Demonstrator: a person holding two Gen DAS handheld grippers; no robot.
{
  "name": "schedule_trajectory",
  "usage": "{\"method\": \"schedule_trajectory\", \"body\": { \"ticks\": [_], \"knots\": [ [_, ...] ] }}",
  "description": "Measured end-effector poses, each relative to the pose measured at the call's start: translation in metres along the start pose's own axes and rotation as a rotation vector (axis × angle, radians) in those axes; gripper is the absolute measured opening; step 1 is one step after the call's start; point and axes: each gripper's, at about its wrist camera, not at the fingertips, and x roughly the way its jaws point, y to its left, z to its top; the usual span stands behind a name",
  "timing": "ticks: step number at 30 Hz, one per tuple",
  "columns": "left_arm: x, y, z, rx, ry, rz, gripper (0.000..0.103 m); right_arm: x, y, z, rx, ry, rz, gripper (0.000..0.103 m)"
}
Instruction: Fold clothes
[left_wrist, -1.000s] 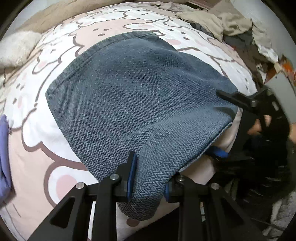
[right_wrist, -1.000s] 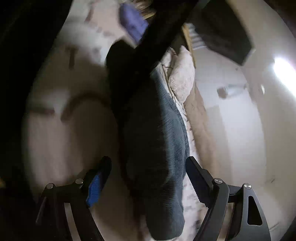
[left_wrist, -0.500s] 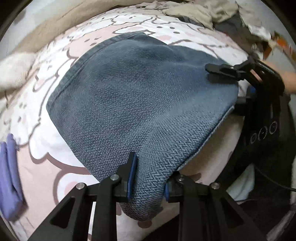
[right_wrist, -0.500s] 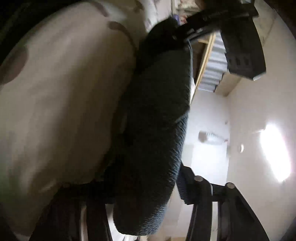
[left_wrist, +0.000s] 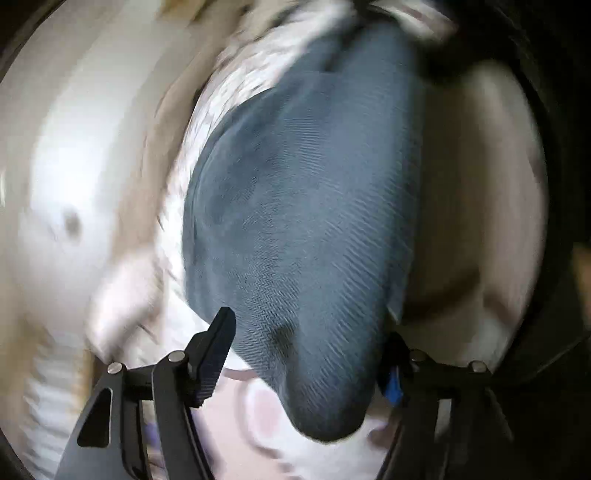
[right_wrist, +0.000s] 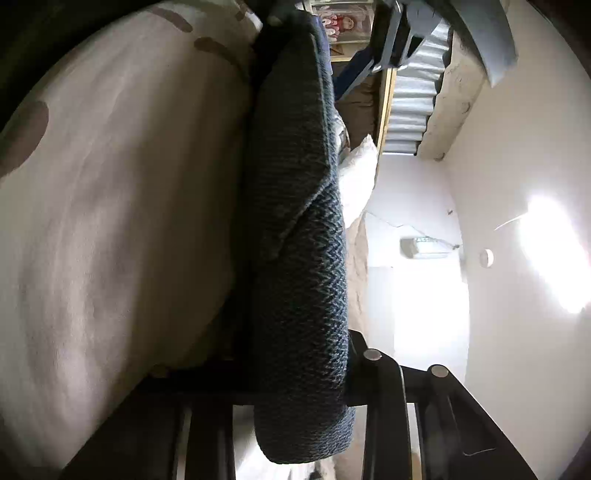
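Note:
A folded dark blue herringbone garment lies on the printed bedsheet. The left wrist view is blurred by motion. My left gripper is open, its fingers wide apart on either side of the garment's near corner. In the right wrist view the garment runs up the middle as a thick fold. My right gripper is shut on the garment's edge, and the left finger is mostly hidden in shadow.
The pale bedsheet fills the left of the right wrist view. A white wall with a bright lamp is at the right. A beige blanket lies blurred beyond the garment.
My left gripper has let go of the garment, opened wide, and swung sharply. My right gripper has closed on the garment's edge.

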Motion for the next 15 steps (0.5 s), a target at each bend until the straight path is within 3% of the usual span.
{"method": "schedule_trajectory", "body": {
  "ticks": [4,8,15],
  "knots": [
    [-0.003,-0.032,-0.014,0.225,-0.013,0.136,0.066,0.001,-0.003,-0.006,0.027,-0.003,0.022,0.027],
    [-0.003,-0.045,-0.015,0.272,-0.004,0.191,0.066,0.001,-0.005,-0.010,0.044,-0.002,0.029,0.026],
    [0.003,-0.054,-0.007,0.243,0.005,0.236,0.065,0.001,-0.009,-0.018,0.052,-0.004,0.033,0.026]
  ]
}}
